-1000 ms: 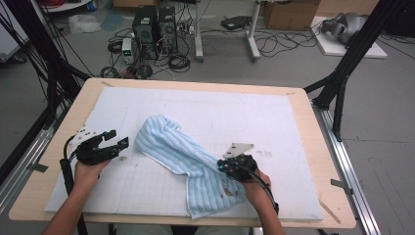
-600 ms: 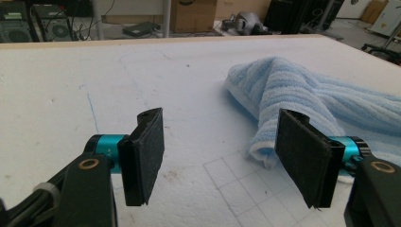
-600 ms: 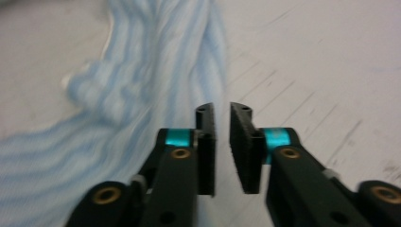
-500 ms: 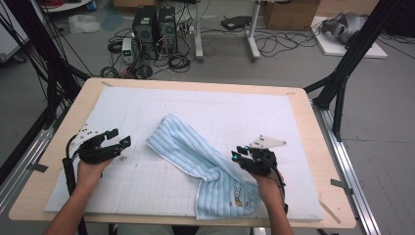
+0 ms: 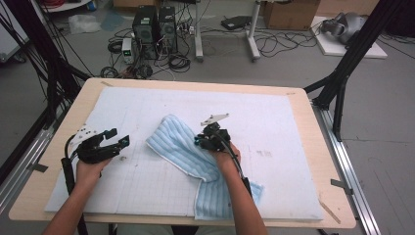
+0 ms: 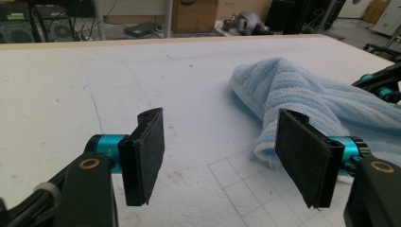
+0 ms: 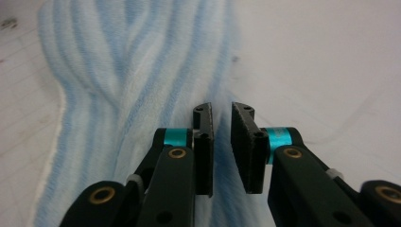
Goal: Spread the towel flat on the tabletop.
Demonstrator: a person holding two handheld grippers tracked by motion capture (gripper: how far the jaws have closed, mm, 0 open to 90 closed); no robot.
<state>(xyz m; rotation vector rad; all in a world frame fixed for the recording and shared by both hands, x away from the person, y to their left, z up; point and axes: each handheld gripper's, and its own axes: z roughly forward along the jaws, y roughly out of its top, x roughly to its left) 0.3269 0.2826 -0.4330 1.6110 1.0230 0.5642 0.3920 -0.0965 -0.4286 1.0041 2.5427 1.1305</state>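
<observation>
— Towel (image 5: 188, 154)? 
— Rumpled mid-tabletop (image 5: 293, 93), one end near the front edge. 
— Tools? 
— Right tool (image 7: 221, 122) just closing, narrow gap, nothing pinched, above towel; left tool (image 6: 222, 156) wide, empty, over bare mat (image 5: 122, 186).

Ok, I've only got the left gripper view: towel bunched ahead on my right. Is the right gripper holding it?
Observer: No. The right gripper is over the towel, jaws a narrow gap apart, just been closing slightly, nothing between them.
Operator: How does the towel lie?
Observer: A diagonal strip on the white mat, its near end under the right forearm.
Operator: And my left gripper?
Observer: Open, over bare mat, clear of the towel.
</observation>
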